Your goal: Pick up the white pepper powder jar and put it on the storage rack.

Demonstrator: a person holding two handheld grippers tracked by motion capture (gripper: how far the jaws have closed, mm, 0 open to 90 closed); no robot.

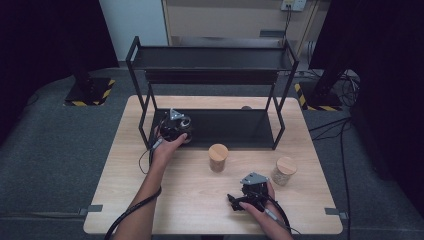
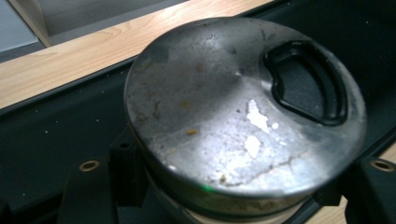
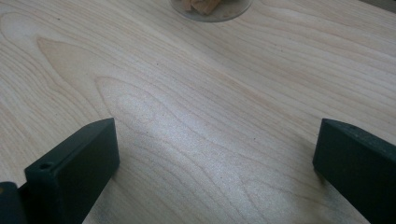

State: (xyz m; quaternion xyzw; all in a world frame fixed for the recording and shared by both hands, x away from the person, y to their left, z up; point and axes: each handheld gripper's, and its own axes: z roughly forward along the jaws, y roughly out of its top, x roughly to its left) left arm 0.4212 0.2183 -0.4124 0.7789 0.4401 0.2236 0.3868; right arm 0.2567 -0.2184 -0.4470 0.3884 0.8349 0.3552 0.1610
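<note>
Held object: a jar with a worn metal lid (image 2: 243, 112), gripped in the left gripper (image 2: 233, 196); the lid carries a black D-shaped insert (image 2: 306, 84) near one edge and pale flecks across its scratched face.
Location of held object: over the black lower shelf (image 1: 225, 127) of the rack, at the shelf's left end, as the high view shows; the left gripper view places dark shelf surface behind the lid and a strip of light wood beyond it.
Contact with shelf: cannot be told, since the jar's base is hidden.
Left gripper: jaws clamped against the jar's sides just under the lid rim; seen from above at (image 1: 175, 127), with the person's left hand (image 1: 167, 147) behind it.
Right gripper (image 3: 215, 154): jaws spread wide, nothing between them, bare wood grain under the gap; in the high view it lies low at the near right of the table (image 1: 252, 192).
Right hand (image 1: 265, 210): wrapped around the right gripper's body.
Other jars: two glass jars with wooden lids stand on the table, one at the centre (image 1: 218, 157) just in front of the shelf, one farther right (image 1: 284, 171), near the right gripper.
Rack (image 1: 212, 75): black metal frame, two tiers, standing on the far half of the table.
Table (image 1: 130, 200): light wood.
</note>
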